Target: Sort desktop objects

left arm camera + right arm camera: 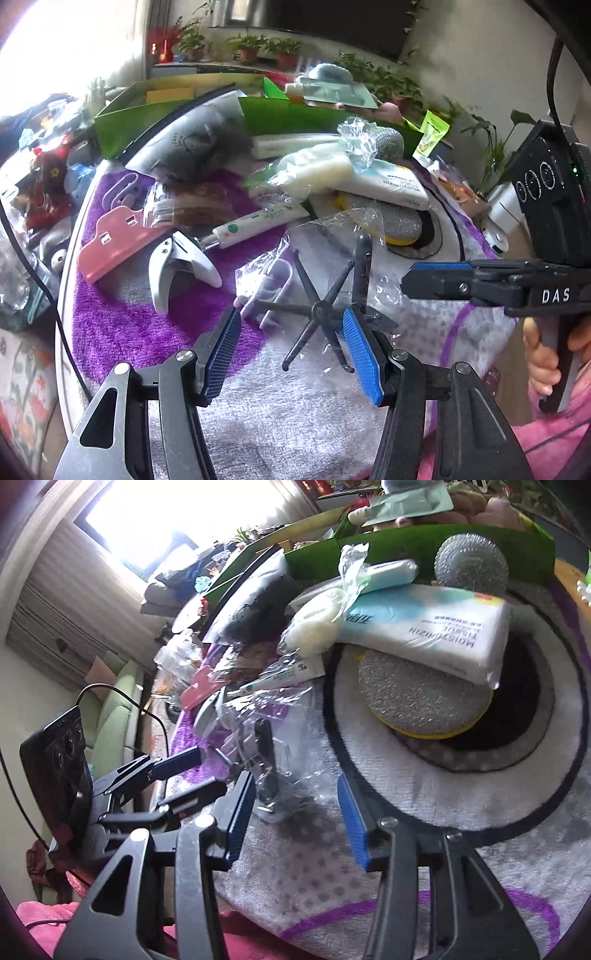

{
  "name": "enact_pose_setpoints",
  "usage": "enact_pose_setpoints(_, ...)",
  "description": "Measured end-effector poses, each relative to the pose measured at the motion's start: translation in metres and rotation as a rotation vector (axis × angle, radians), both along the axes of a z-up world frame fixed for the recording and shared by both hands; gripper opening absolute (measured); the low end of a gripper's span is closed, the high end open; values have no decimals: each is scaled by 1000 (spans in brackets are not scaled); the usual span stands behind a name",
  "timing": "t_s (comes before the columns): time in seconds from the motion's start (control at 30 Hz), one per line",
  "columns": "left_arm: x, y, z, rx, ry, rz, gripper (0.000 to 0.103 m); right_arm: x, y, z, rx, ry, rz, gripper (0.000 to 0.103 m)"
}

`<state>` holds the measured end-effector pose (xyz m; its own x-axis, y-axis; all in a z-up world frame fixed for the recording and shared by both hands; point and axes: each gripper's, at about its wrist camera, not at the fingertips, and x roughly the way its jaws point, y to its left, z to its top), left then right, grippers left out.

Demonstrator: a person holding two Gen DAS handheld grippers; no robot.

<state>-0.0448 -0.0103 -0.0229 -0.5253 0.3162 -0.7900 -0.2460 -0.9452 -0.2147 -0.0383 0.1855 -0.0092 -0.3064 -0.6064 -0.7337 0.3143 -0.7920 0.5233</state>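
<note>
Parted left gripper (291, 339) fingers, spoked rack (319, 310) flat

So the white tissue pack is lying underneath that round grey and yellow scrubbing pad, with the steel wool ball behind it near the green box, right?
Not quite. The tissue pack lies on top of the round grey and yellow scrubbing pad, not underneath it; the right wrist view shows the pack overlapping the pad's upper edge. The steel wool ball does sit behind it near the green box.
</note>
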Motion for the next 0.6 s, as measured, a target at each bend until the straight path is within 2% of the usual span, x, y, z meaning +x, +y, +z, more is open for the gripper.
enact_pose_setpoints(0.2, -4, 14, -5, -5, -4, -11, 58, -3, -10, -3, -43, 18, 28, 54)
enact_pose_setpoints(0.37, -5, 11, -7, -4, 26, 35, 58, -5, -20, -10, -4, 52, 22, 53)
enact_pose_setpoints(0.43, -6, 11, -10, 0, 25, 33, 58, -6, -20, -14, -13, 46, 19, 51)
enact_pose_setpoints(0.6, -6, 18, -17, -2, 17, 10, 49, -11, -20, -26, -27, 14, 12, 33)
